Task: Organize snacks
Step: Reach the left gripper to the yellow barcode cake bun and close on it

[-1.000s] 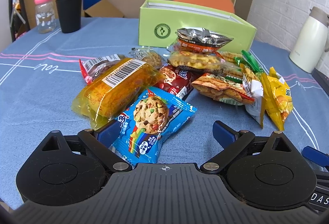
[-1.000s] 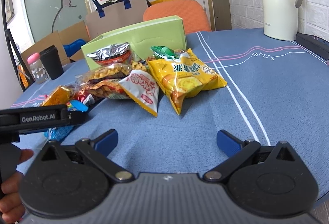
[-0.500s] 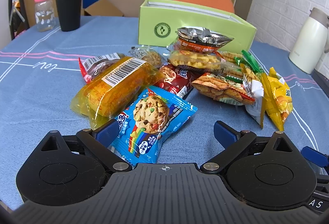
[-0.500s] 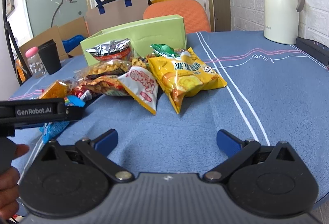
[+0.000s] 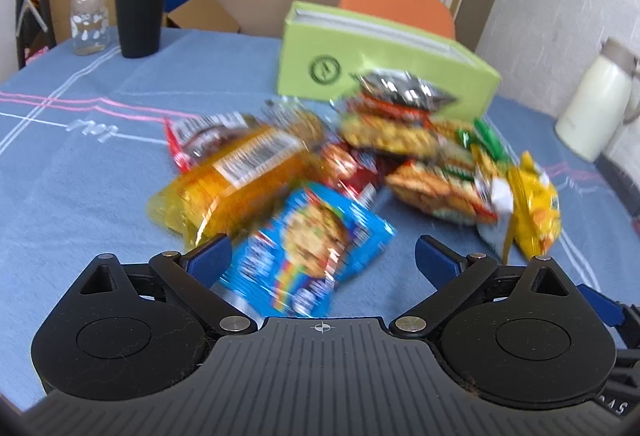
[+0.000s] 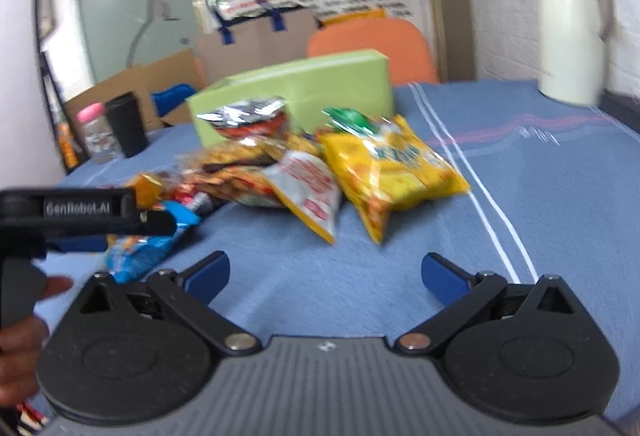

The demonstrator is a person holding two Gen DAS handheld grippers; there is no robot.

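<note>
A: Step in hand, as I read it: the approach to a first pick. The left gripper (image 5: 322,256) has its jaws spread wide, nothing held, and the blue cookie packet (image 5: 310,250) lies on the desk (image 5: 80,176) between the two fingertips at the near edge of the snack pile.

B: And the right gripper (image 6: 324,274)?

A: Jaws wide open too, empty, over bare cloth. The nearest things ahead of it are the yellow chip bag (image 6: 394,168) and a white-and-red packet (image 6: 310,190), both still apart from its fingertips.

B: Where would the snacks go?

A: Likely the green box (image 5: 384,66) just behind the pile. Nothing visible in it from either view; its inside is hidden.

B: Next move?

A: My judgement: lower the left jaws around the cookie packet and close on it. It is flat and crinkly, and the orange bag (image 5: 236,178) sits just beside it, perhaps overlapping it. Blur makes that uncertain.

B: What differs between the views?

A: The left view shows the cookie packet framed by the jaws, plus a red packet (image 5: 188,140) behind the orange bag. The right view shows the left gripper's body from the side with a hand (image 6: 18,352) under it, and the chip bag face-on. Both show the white jug (image 6: 570,32) and black cup (image 5: 140,14).
</note>
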